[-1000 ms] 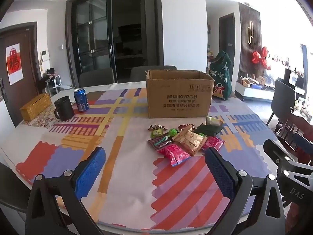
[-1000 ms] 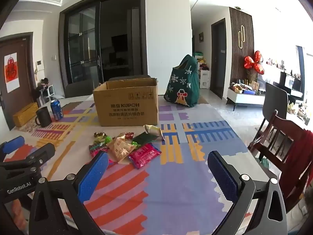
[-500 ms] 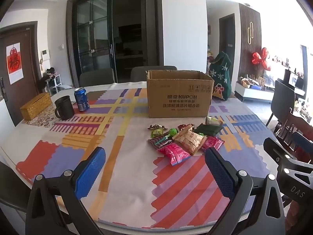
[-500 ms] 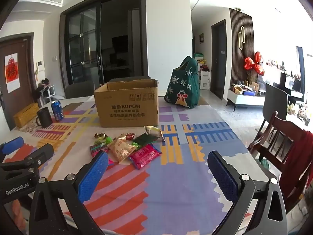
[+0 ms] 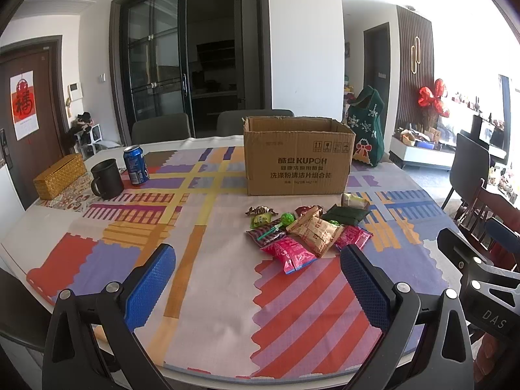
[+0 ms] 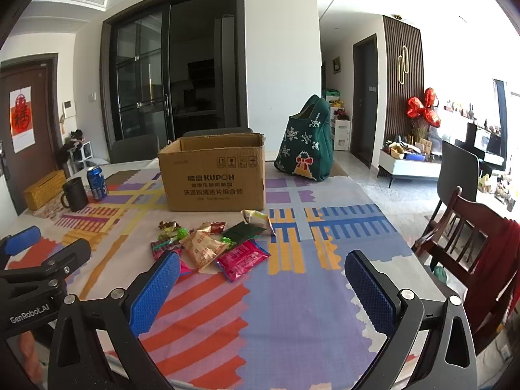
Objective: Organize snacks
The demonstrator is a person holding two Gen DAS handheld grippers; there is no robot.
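Observation:
A pile of snack packets (image 5: 305, 227) lies on the patterned tablecloth in front of an open brown cardboard box (image 5: 297, 156); the pile (image 6: 211, 243) and the box (image 6: 214, 175) also show in the right wrist view. The pile holds pink packets (image 5: 291, 255), a tan packet (image 5: 317, 234), a dark green packet (image 5: 344, 216) and small candies. My left gripper (image 5: 256, 269) is open and empty, above the near table edge, short of the pile. My right gripper (image 6: 263, 276) is open and empty, near and right of the pile.
A black mug (image 5: 105, 178), a blue can (image 5: 135, 164) and a woven yellow box (image 5: 60, 175) stand at the far left. A green bag (image 6: 305, 143) sits at the table's far right. A wooden chair (image 6: 468, 237) stands right of the table.
Both grippers have shifted only slightly; the view of the snacks and box is nearly the same. Both stay open.

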